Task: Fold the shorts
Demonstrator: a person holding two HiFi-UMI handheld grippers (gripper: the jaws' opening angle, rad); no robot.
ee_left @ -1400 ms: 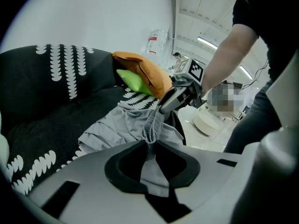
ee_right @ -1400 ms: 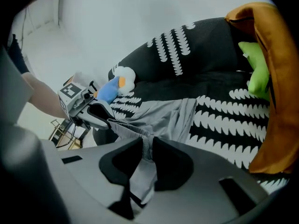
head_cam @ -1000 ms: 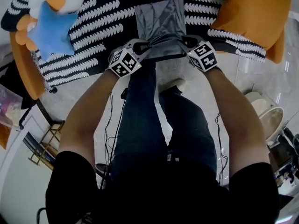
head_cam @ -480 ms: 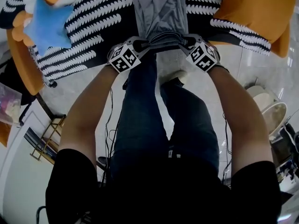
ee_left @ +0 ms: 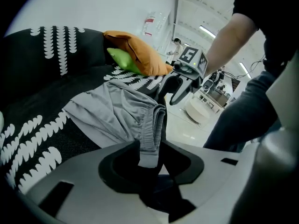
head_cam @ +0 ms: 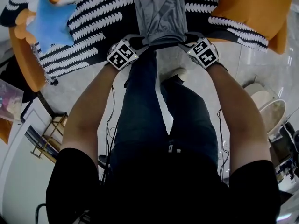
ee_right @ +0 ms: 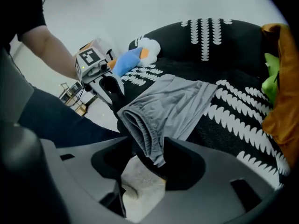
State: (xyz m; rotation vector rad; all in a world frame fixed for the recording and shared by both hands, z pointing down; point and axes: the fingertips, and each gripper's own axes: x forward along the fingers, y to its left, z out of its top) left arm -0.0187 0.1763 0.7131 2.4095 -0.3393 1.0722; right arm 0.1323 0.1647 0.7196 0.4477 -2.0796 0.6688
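Left gripper (ee_left: 148, 158): fingers are apart and opening. The left end of the waistband (ee_left: 152, 125) hangs in the gap between them, and no pad is seen pressing on it.
Right gripper (ee_right: 148, 155): fingers are wide and opening. The other end of the waistband droops loosely through the gap and is not pinched.
Shorts (head_cam: 161, 13): grey, lying flat on the black, white-patterned sofa (head_cam: 93, 17), with the waistband at the sofa's front edge and the leg end farther in.
Waistband condition: it shows as more than one layer at each end. How many layers cannot be confirmed.
Key relation: the shorts lie straight ahead of both sets of fingers, on the side away from the person. Their long axis runs directly away from the person, and the waistband spans crosswise from one gripper to the other.
Nearer hand: neither. Each gripper stands at its own end of the waistband, level with the other.
Assessment of step: the near edge is judged to be in release onto the sofa. A fold bringing the waistband end over toward the leg end is not yet seen done.
Requirement for next move: judged that both grippers must take hold together and travel along the long axis, or the edge will skew.
Surroundings: orange cushion (head_cam: 252, 13) lies to the right of the shorts and a blue star toy (head_cam: 46, 24) well to the left, both apart from the cloth. The pale floor (head_cam: 84, 83) and the person's legs are below the grippers.
Risk: judged that the loose waistband ends could slip off the front edge.
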